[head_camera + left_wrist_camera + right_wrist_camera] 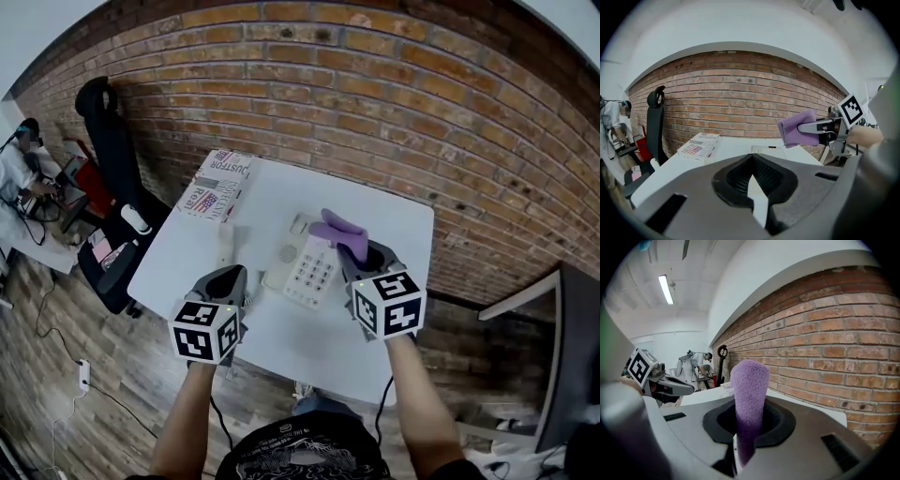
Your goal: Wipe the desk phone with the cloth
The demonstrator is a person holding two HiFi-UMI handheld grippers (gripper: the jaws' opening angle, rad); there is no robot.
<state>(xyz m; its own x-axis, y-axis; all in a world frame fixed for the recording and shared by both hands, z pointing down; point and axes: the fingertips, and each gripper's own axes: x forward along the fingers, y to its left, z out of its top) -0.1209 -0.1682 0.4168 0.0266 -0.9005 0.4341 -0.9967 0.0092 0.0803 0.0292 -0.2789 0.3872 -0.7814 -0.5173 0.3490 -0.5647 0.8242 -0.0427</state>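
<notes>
Holding the purple cloth pinched in the right gripper, I am keeping it at the far right corner of the desk phone; I cannot tell whether it is touching. The phone is lying on the white table between my two tools. The left gripper is waiting with its jaws pressed together on nothing, beside a slim white piece (the handset, I am guessing). The phone's long axis is running away from me, leaning slightly right, so the wipe is calling for a pull down and left; the right gripper is nearer. Beyond, a box is showing "Real" and a word beginning "CUSTO", before the brick wall.
</notes>
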